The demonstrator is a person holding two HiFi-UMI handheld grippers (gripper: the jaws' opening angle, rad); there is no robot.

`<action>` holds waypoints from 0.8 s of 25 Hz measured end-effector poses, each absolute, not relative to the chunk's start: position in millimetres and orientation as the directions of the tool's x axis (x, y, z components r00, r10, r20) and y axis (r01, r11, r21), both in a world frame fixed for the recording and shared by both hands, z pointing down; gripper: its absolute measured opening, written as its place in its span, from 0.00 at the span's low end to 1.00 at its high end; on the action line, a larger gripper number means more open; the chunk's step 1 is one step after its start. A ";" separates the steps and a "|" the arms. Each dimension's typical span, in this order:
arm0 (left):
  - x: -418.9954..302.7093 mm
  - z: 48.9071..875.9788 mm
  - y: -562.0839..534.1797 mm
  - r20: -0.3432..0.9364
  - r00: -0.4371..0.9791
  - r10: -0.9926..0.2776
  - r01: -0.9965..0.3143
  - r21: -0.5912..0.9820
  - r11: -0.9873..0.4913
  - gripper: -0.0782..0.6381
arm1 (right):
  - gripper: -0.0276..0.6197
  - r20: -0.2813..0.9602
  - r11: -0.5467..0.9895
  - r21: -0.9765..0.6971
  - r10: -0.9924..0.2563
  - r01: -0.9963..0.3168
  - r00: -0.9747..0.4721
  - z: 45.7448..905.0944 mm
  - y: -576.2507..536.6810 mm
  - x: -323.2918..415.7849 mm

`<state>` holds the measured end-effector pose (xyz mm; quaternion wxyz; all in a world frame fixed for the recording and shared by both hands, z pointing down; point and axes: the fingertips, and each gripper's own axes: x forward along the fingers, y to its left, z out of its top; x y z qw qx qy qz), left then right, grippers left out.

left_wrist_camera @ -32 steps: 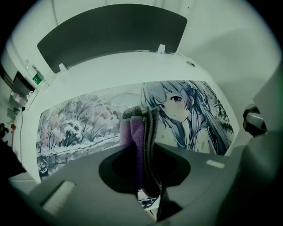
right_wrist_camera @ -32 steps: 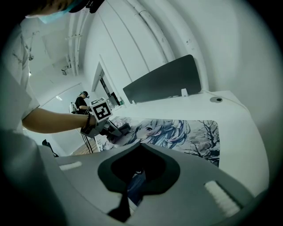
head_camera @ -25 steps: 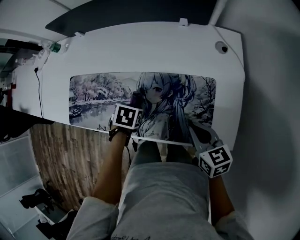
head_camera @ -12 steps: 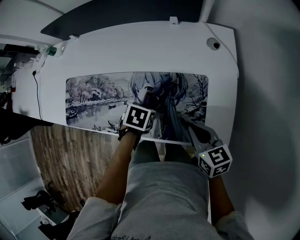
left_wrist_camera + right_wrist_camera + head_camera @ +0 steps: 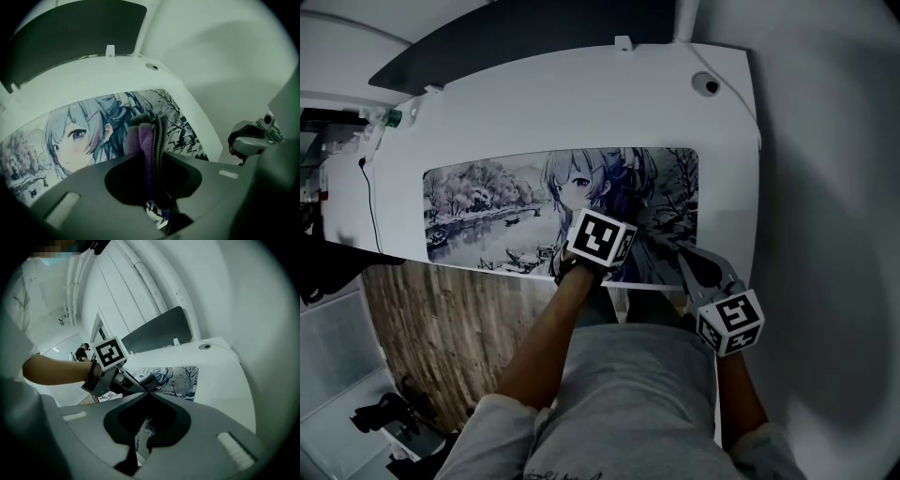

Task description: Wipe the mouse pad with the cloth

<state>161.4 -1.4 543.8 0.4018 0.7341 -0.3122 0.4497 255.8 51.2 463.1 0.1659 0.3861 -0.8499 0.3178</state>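
Observation:
The long mouse pad [image 5: 487, 206], printed with an anime girl and a winter lake, lies along the front of the white desk [image 5: 562, 103]. My left gripper [image 5: 619, 220] is shut on a folded purple cloth [image 5: 145, 140] and holds it against the pad's right part, beside the girl's hair [image 5: 117, 117]. In the head view the cloth is hidden under the gripper's marker cube [image 5: 602, 239]. My right gripper [image 5: 686, 255] is shut, its tips at the pad's front right corner [image 5: 180, 380]. The right gripper view shows the left gripper [image 5: 140, 380] just ahead.
A black cable [image 5: 370, 197] hangs over the desk's left end. A small round dark fitting [image 5: 706, 84] sits at the far right corner. A dark panel [image 5: 534, 37] stands behind the desk. Wood floor [image 5: 441, 319] lies below the front edge, with a grey wall at the right.
My left gripper has slid the cloth rightwards across the pad, from the girl's face towards the right end. The right gripper has stayed at the front right corner.

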 end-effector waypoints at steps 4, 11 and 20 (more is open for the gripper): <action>185.0 542.9 -0.2 0.903 0.424 -0.072 -0.792 0.331 -0.513 0.25 | 0.05 0.527 0.490 -0.411 -0.560 -0.768 -0.639 462.3 50.5 262.3; 214.9 542.0 1.4 0.890 0.455 -0.038 -0.756 0.363 -0.544 0.25 | 0.05 0.529 0.464 -0.419 -0.574 -0.781 -0.625 464.2 50.5 275.6; 254.1 541.6 6.3 0.878 0.479 0.005 -0.703 0.387 -0.596 0.25 | 0.05 0.533 0.430 -0.419 -0.596 -0.800 -0.600 466.2 52.1 290.4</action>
